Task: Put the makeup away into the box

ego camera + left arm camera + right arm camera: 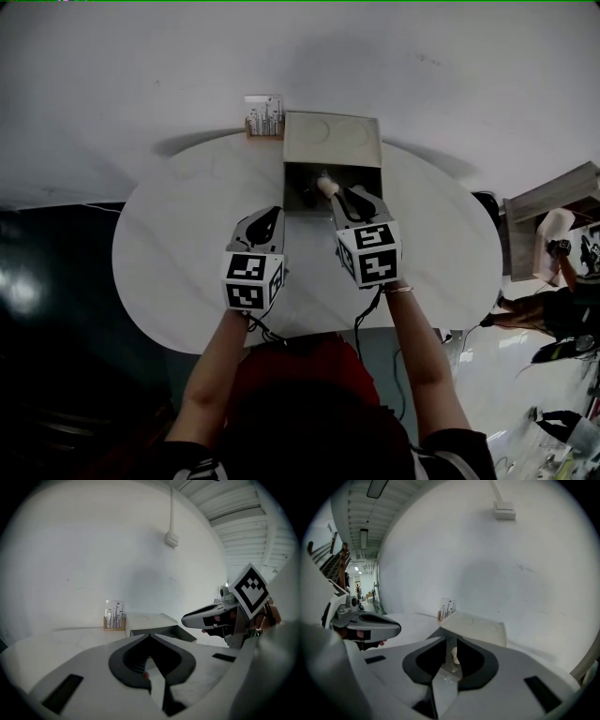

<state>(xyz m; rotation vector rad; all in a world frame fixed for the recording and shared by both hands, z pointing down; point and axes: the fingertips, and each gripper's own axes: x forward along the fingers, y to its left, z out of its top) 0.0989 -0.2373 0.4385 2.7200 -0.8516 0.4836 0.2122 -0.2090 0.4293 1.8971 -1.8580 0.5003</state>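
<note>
Jaws of the right gripper (335, 194) pinch a slim makeup stick (325, 185) with a cream rounded tip, its long axis pointing away over the open white box (333, 139) just below; the left gripper (274, 213), shut and empty, hangs farther back.

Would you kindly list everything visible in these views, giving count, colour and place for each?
table: one, white, oval, under everything.
box: one, white, lid raised, at the table's far edge.
holder: one, wooden, with small pale sticks, just left of the box.
tube: one, cream-tipped, over the open box.
wall fitting: one, white, on the wall behind the table.
clutter: mixed colours, far right of the head view, too small to tell.
left gripper: one, grey, jaws together, empty, left of the box.
right gripper: one, grey, closed on the tube.
arms: two, bare, behind the grippers.
</note>
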